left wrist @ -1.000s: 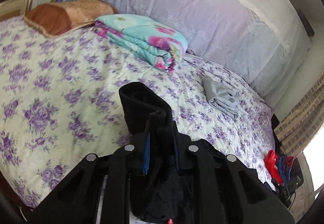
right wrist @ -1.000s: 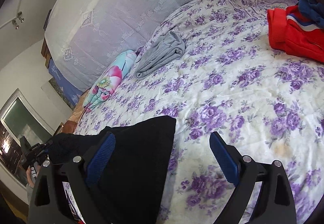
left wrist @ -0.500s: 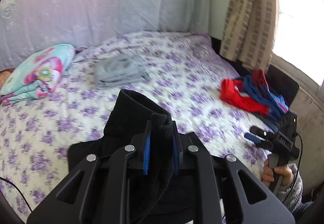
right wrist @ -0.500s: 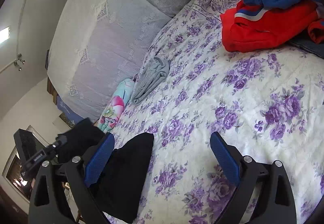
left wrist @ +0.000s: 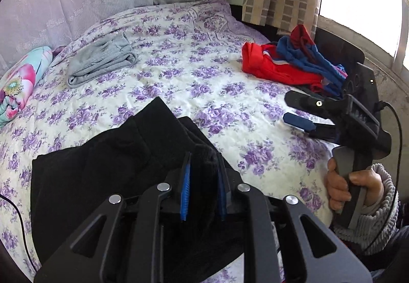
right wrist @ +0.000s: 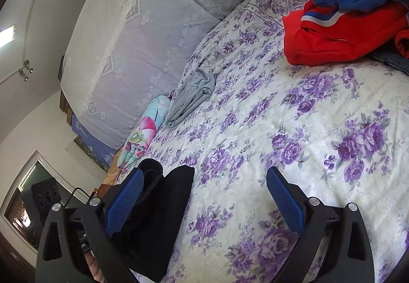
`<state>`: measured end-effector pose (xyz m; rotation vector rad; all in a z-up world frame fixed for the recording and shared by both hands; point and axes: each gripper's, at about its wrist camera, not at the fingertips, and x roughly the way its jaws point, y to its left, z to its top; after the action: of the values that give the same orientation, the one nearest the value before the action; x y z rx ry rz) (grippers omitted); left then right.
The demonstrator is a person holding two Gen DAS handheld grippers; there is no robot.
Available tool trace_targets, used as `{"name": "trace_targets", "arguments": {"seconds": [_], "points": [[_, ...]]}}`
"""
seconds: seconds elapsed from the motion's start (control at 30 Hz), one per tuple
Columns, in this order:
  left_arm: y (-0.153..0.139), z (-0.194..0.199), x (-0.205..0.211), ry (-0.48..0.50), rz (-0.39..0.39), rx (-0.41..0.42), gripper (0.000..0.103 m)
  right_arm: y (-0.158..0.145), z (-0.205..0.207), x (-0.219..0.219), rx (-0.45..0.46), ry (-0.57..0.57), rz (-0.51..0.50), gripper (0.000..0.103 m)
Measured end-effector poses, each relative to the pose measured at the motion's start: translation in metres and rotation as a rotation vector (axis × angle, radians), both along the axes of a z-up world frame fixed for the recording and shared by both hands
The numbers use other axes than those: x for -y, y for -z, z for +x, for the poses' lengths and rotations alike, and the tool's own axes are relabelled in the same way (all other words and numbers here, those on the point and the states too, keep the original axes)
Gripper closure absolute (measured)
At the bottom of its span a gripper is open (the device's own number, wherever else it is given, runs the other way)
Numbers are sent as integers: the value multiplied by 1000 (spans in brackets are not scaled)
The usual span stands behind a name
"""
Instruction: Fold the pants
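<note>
Near the bed's [left wrist: 230, 83] front edge lie the black pants [left wrist: 102, 160]. The left gripper [left wrist: 203, 180] clenches a thick fold; lay it square over the rest. The right gripper [right wrist: 204, 203] hangs released; it should pin the crease.

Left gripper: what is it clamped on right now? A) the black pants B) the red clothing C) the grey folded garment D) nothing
A: the left gripper has its blue pads pressed on a bunched fold of the black pants.
</note>
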<state>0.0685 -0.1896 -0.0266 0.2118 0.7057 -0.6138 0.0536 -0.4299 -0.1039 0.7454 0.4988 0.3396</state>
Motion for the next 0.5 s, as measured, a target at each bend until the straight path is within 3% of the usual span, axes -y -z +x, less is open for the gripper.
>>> {"name": "trace_targets", "arguments": {"seconds": [0.1,0.17,0.2,0.27,0.3,0.33,0.43,0.5], "points": [[17,1,11,12,31,-42,86,0,0,-1,0,-1,-5,5],[38,1,18,33,69,-78,81,0,1,0,2,-5,-7,5],[42,-2,20,44,67,-78,74,0,1,0,3,-5,-6,5],[36,-11,18,93,24,-81,47,0,1,0,3,-6,-10,5],[30,-15,14,107,-3,-80,23,0,1,0,2,-6,-15,5],[21,-20,5,93,-38,-54,13,-1,1,-1,1,-5,-21,5],[-3,-28,-26,26,-65,38,12,-2,1,-4,-1,4,-47,5],[-13,-23,-58,-83,-60,81,10,-6,-1,-8,1,27,-84,5]]}}
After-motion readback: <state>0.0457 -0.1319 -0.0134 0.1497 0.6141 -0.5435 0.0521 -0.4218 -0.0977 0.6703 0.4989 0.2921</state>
